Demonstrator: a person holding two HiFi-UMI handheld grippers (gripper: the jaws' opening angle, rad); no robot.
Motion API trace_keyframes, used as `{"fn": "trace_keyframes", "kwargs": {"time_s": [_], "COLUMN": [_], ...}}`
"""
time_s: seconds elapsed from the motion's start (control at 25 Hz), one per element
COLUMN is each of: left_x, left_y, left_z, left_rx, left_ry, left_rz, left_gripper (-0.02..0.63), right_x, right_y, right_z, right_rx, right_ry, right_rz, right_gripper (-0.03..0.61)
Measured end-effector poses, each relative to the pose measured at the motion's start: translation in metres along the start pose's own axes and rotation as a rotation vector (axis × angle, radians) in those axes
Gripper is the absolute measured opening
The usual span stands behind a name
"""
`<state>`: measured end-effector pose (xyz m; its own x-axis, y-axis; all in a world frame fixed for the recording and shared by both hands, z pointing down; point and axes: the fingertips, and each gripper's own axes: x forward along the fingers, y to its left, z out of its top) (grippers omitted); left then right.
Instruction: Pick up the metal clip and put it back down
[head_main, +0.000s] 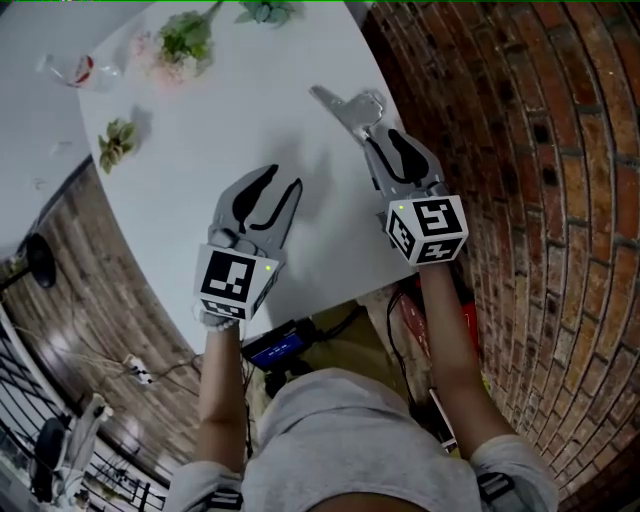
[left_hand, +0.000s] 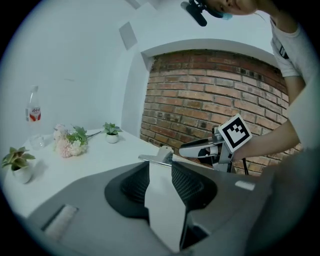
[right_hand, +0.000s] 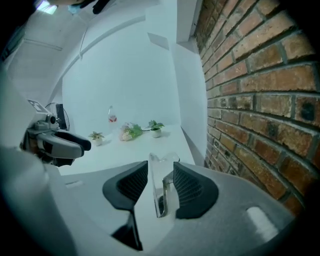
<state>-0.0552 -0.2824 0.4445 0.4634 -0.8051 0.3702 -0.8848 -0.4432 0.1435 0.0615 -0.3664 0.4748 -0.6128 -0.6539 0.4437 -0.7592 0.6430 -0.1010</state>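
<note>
We see the right gripper (head_main: 365, 108) over the table (head_main: 300, 250), near the table's edge on the brick wall (head_main: 530, 150) side. Its jaws stand fairly wide and clamp the metal clip (head_main: 335, 103). In the right gripper view the clip stands upright between the two black pads. In the head view its flat grey end sticks out past the fingertips, towards the far end of the table. We cannot tell whether that end touches the table top.

The left gripper (head_main: 285, 178) hangs over the middle of the table's near part, well apart from the right one. Its jaws are about half open, and in the left gripper view only the white table top shows through the gap. Over its fingertips that view shows the clip's end jutting from the right gripper.

At the far end of the table lie a bunch of pale flowers (head_main: 180, 45) and a clear bottle (head_main: 75, 70) with a red label. Two small potted plants are there too, one (head_main: 118, 142) near the table's left edge and the other (head_main: 265, 10) at its far edge. Below the near edge of the table we make out a dark box (head_main: 280, 343) with cables.
</note>
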Motion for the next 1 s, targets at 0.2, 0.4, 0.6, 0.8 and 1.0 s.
{"fn": "trace_keyframes", "kwargs": {"time_s": [0.2,0.4,0.6,0.8,1.0], "left_x": [0.01,0.018,0.023,0.025,0.031], "left_y": [0.005,0.009,0.013,0.017,0.016], "left_z": [-0.009,-0.014,-0.015,-0.018,-0.019], "left_rx": [-0.02,-0.042,-0.06,-0.088,-0.105], "left_ry": [0.021,0.035,0.036,0.041,0.043], "left_rz": [-0.001,0.004,0.005,0.013,0.005], "left_gripper": [0.14,0.141,0.144,0.146,0.149], "right_x": [0.02,0.034,0.046,0.052,0.049], "right_y": [-0.011,-0.019,-0.022,-0.018,-0.014], "right_z": [-0.009,-0.014,-0.011,-0.015,-0.01], "right_rx": [0.013,0.063,0.045,-0.028,-0.02], "right_ry": [0.025,0.035,0.043,0.096,0.081], "right_rz": [-0.005,-0.004,0.001,0.015,0.063], "right_gripper": [0.164,0.176,0.176,0.148,0.103]}}
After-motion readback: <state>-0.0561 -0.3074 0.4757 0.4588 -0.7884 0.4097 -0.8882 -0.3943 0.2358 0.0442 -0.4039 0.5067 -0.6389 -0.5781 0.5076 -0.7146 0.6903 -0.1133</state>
